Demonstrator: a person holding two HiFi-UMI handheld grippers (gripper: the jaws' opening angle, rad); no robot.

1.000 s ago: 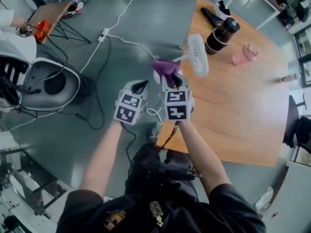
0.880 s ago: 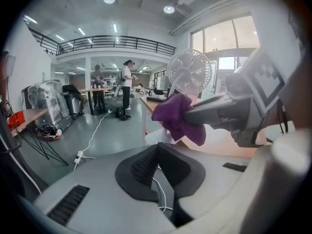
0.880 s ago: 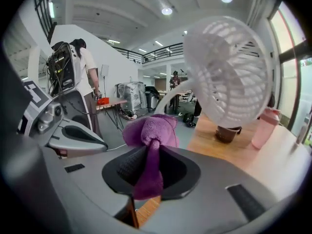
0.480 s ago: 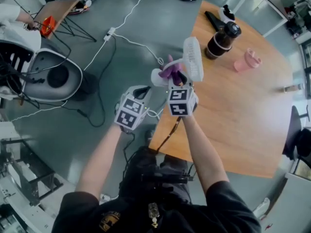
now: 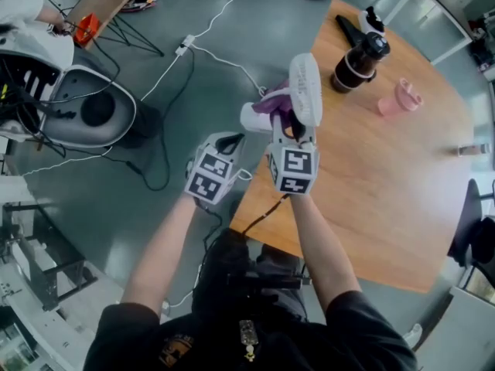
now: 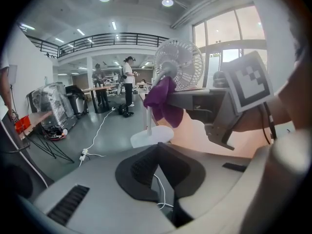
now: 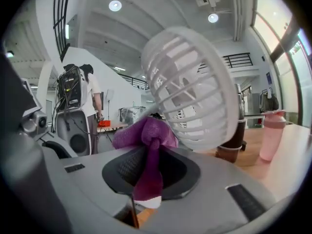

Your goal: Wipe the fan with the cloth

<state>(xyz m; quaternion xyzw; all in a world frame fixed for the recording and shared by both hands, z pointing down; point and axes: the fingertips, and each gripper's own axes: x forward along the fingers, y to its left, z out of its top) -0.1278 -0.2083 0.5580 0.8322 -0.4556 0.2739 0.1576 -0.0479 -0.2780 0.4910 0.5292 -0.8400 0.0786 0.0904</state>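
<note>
- Cloth [image 7: 146, 133], purple, is clamped between the closed jaws of the right claw [image 7: 152, 155] and bunched above them.
- Cloth is held just beside the grille of the white fan [image 7: 195, 101].
- Fan is stood upright at the table [image 5: 387, 176] corner.
- Left claw [image 6: 158, 150] is closed on nothing and held beside the right claw, off the table edge.
- Dark bottle [image 5: 357, 60] and pink cup [image 5: 401, 97] are located beyond the fan.

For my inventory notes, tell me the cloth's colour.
Purple. The cloth shows best in the right gripper view, pinched between the jaws.
</note>
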